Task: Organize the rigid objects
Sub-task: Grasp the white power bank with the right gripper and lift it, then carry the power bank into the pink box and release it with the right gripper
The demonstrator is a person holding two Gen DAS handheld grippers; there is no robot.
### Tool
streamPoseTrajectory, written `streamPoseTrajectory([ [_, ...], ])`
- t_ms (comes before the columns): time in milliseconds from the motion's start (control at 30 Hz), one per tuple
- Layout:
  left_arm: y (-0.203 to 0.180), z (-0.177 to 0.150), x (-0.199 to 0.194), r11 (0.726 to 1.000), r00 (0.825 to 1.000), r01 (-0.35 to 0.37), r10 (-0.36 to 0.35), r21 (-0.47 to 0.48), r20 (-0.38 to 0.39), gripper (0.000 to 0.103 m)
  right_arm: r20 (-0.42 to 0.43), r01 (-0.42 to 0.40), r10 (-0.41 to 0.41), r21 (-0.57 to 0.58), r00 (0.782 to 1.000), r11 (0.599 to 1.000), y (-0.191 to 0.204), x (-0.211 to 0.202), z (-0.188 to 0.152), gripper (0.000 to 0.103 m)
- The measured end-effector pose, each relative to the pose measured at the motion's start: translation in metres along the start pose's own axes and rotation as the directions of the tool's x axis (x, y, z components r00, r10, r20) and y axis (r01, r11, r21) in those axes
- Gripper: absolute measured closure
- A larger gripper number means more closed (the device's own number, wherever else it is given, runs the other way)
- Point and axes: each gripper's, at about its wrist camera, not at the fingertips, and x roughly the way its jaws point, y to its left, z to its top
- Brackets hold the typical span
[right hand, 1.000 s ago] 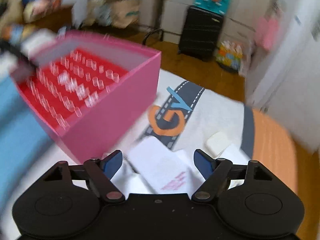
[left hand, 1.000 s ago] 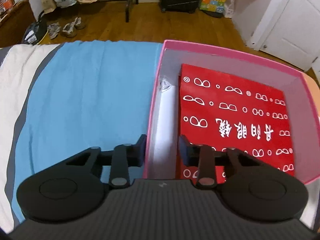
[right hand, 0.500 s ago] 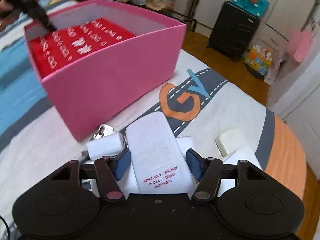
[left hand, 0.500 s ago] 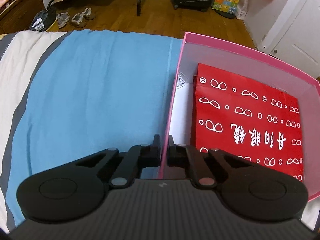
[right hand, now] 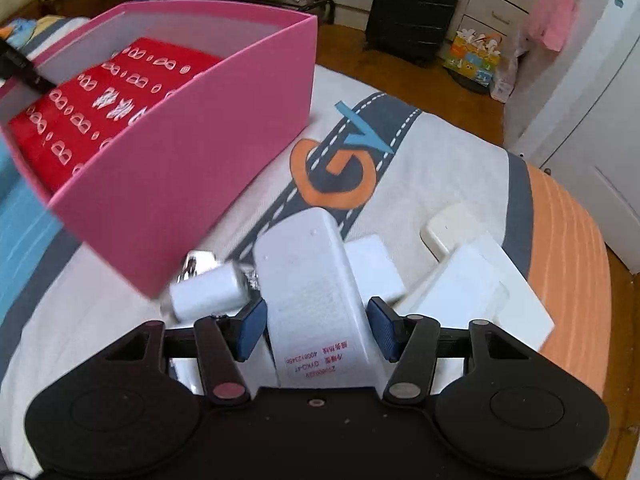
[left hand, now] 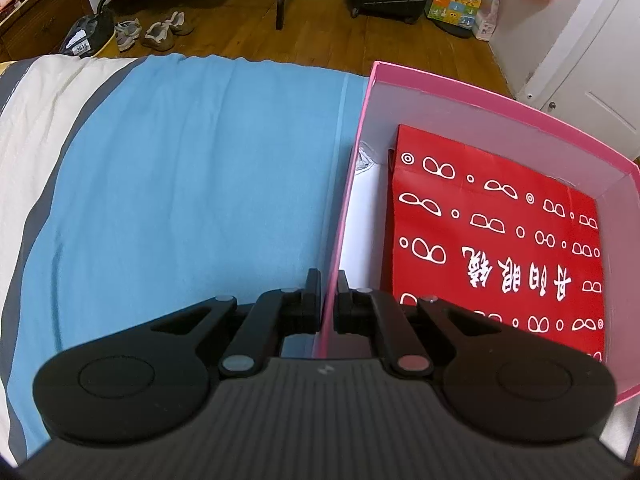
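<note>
The pink cardboard box (right hand: 192, 168) sits on a soft quilt (right hand: 440, 168), its thin wall pinched by the left gripper (left hand: 329, 300); that wall could buckle or tip. Beside the box, the right gripper (right hand: 316, 326) straddles a smooth white plastic case (right hand: 308, 280), pads (right hand: 252, 326) not quite clamped, so it may slip. A red printed bag (left hand: 496, 240) lies flat inside.

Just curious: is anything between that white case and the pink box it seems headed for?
Nothing blocks the top: the pink box is open. Its near wall faces the white case, and a small white plug lies beside.
</note>
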Motion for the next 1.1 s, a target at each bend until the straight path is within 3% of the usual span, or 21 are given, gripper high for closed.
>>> streamPoseTrajectory([
  [67, 0.001, 0.0, 0.0, 1.0, 1.0, 0.004, -0.004, -0.006, -0.001, 0.098, -0.012, 0.008, -0.008, 0.017, 1.0, 1.0, 0.006, 0.002, 0.002, 0.049],
  [133, 0.003, 0.0, 0.0, 1.0, 1.0, 0.01, -0.01, -0.016, 0.002, 0.098, 0.011, 0.004, -0.004, 0.036, 1.0, 0.999, 0.013, -0.007, 0.001, 0.073],
  [200, 0.005, 0.0, 0.001, 0.999, 1.0, 0.017, -0.017, -0.032, 0.002, 0.098, 0.024, -0.009, 0.007, 0.075, 1.0, 0.997, 0.012, -0.017, 0.002, 0.079],
  [333, 0.004, -0.002, 0.001, 1.0, 1.0, 0.014, -0.013, -0.028, 0.005, 0.098, -0.041, -0.064, 0.067, 0.068, 0.997, 0.996, 0.012, -0.011, -0.003, 0.081],
  [533, 0.006, -0.002, 0.001, 0.999, 1.0, 0.019, -0.019, -0.047, 0.008, 0.098, -0.009, -0.064, 0.066, 0.127, 0.998, 0.99, 0.007, 0.002, 0.0, 0.08],
  [733, 0.005, -0.003, 0.0, 0.999, 1.0, 0.017, -0.017, -0.036, 0.005, 0.098, -0.038, -0.037, 0.045, 0.193, 0.998, 0.981, 0.01, 0.007, -0.003, 0.082],
  [867, 0.003, -0.003, -0.001, 1.0, 1.0, 0.016, -0.016, -0.019, 0.001, 0.098, 0.025, -0.032, 0.027, 0.231, 0.999, 0.972, 0.007, -0.02, -0.002, 0.082],
  [1100, 0.001, -0.003, -0.004, 1.0, 1.0, 0.013, -0.013, -0.007, 0.0, 0.098, 0.12, -0.109, 0.066, 0.395, 0.991, 0.912, -0.006, -0.061, 0.0, 0.082],
])
